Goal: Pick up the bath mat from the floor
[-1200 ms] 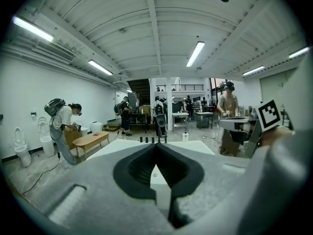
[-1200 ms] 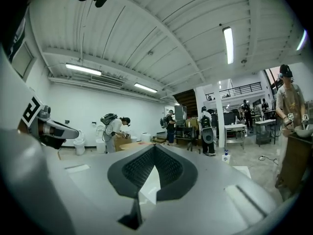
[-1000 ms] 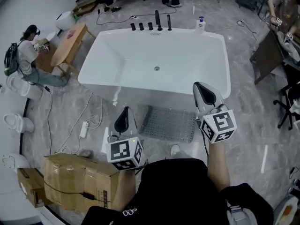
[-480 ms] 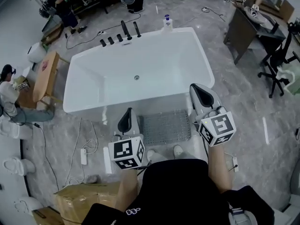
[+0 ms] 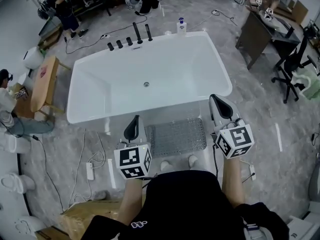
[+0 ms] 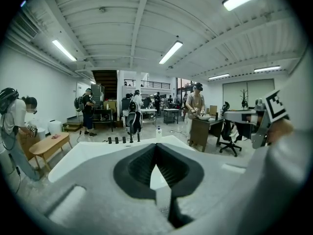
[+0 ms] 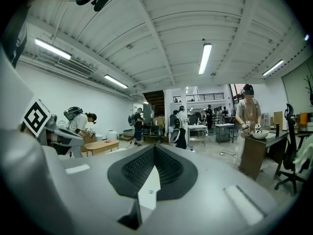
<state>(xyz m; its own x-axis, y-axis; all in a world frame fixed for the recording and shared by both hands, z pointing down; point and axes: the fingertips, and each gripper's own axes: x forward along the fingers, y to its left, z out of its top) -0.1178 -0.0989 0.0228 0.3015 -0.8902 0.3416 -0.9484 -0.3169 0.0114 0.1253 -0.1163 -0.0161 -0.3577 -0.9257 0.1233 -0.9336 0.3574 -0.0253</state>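
In the head view a clear, studded bath mat (image 5: 177, 136) lies flat on the marble floor against the front of a white bathtub (image 5: 95, 91). My left gripper (image 5: 133, 127) is held above the mat's left edge, shut and empty. My right gripper (image 5: 221, 107) hovers to the right of the mat near the tub's front right corner, also shut with nothing in it. Both gripper views look level across the room over the tub, and the mat does not show in them. The left gripper (image 6: 156, 153) and right gripper (image 7: 154, 156) have their jaws closed together.
Black taps (image 5: 129, 38) and a soap bottle (image 5: 181, 25) stand on the tub's far rim. A white power strip (image 5: 90, 170) with cables lies on the floor at left, a cardboard box (image 5: 86, 218) near my left side. A wooden bench (image 5: 42, 81), a desk (image 5: 255, 31), an office chair (image 5: 295, 66) and several people surround the tub.
The head view has swung so the tub and mat now sit more centred and straight ahead. Both grippers stay shut and keep roughly the same places in front of me.
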